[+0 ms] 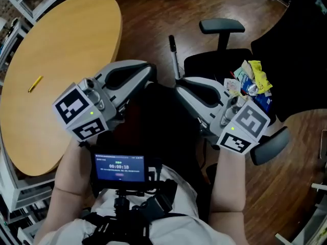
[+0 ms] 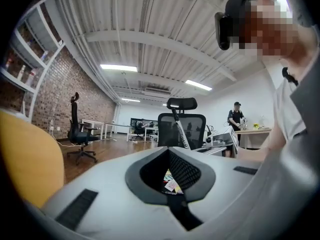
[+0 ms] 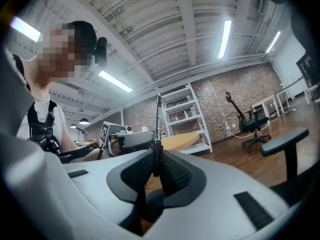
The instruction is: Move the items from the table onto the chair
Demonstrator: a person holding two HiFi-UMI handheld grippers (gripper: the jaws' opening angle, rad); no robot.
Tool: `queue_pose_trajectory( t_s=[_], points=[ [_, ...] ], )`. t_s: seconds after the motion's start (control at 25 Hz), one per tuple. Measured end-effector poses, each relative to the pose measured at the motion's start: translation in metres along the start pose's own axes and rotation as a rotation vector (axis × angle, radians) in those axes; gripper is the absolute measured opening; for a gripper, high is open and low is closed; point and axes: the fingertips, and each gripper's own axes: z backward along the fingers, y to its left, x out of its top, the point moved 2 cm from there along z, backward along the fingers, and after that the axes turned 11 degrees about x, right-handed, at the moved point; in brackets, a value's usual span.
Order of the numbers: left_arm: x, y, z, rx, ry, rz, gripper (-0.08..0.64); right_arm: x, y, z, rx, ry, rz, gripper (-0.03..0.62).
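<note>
Yellow pencil-like stick [image 1: 34,83] lies alone on the round light-wood table [image 1: 76,40], far left. My left gripper [image 1: 149,70] sits off the table edge, jaw tips pressed together with nothing between them. My right gripper [image 1: 179,83] is beside it, pinching a slim black pen [image 1: 173,49] that stands upright above the jaws. Black office chair [image 1: 209,61] on the right has crumpled colourful snack packets [image 1: 250,81] piled on its seat.

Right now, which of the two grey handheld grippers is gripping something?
The right gripper: its jaws are shut on a thin black pen that sticks out beyond them. The left gripper has nothing between its jaws.
</note>
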Motion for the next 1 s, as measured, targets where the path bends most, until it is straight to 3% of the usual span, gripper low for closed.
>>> queue_pose_trajectory(
  t_s=[0.32, 0.52, 1.0],
  points=[
    [-0.036, -0.027, -0.042, -0.087, 0.058, 0.026, 0.018, -0.028, -0.015, 0.05, -0.142, 0.006, -0.071, 0.066],
    [-0.072, -0.037, -0.065, -0.123, 0.075, 0.046, 0.018, -0.064, -0.023, 0.073, -0.222, 0.045, -0.084, 0.066],
    [-0.123, -0.07, -0.119, -0.196, 0.154, 0.042, 0.018, -0.105, -0.058, 0.125, -0.355, 0.082, -0.138, 0.066]
  ],
)
